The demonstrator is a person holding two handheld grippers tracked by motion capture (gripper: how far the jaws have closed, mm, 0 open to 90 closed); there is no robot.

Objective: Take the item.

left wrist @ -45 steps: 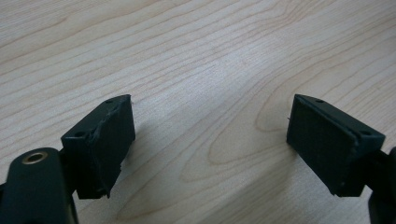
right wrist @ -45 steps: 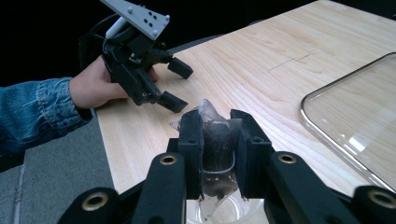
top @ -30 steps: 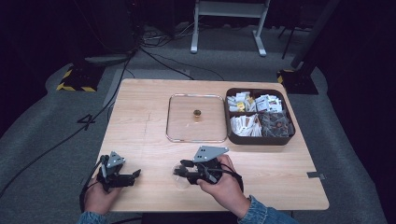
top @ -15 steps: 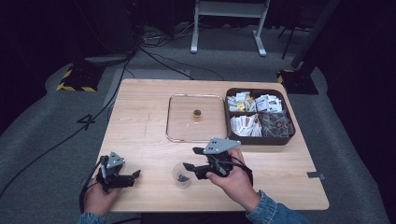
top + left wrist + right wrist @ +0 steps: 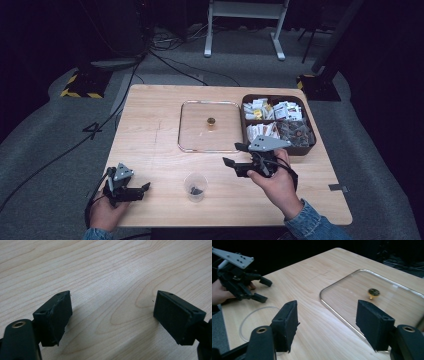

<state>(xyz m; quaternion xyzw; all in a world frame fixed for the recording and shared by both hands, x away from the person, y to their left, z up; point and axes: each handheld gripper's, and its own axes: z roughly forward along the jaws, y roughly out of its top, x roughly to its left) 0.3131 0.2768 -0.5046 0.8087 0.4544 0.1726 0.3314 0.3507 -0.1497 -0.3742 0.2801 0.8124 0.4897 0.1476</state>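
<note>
A small clear plastic cup [image 5: 195, 186] stands near the table's front edge with something dark in its bottom; its rim [image 5: 259, 317] is at the lower left of the right gripper view. My right gripper [image 5: 232, 154] hovers open to the cup's right, just in front of the glass lid, with nothing between its jaws [image 5: 327, 325]. My left gripper [image 5: 145, 191] rests open at the front left, over bare wood [image 5: 112, 315], and is also seen far off in the right gripper view [image 5: 263, 290].
A square glass lid [image 5: 200, 137] with a gold knob [image 5: 211, 121] lies flat at mid-table; the knob [image 5: 374, 292] is ahead of my right jaws. A brown box [image 5: 309, 146] holding several packets sits to its right. A small grey strip [image 5: 338, 187] lies near the right edge.
My right gripper has drawn away from the cup, moving right and toward the lid and box. The cup stays standing where it was. The left gripper has hardly moved.
</note>
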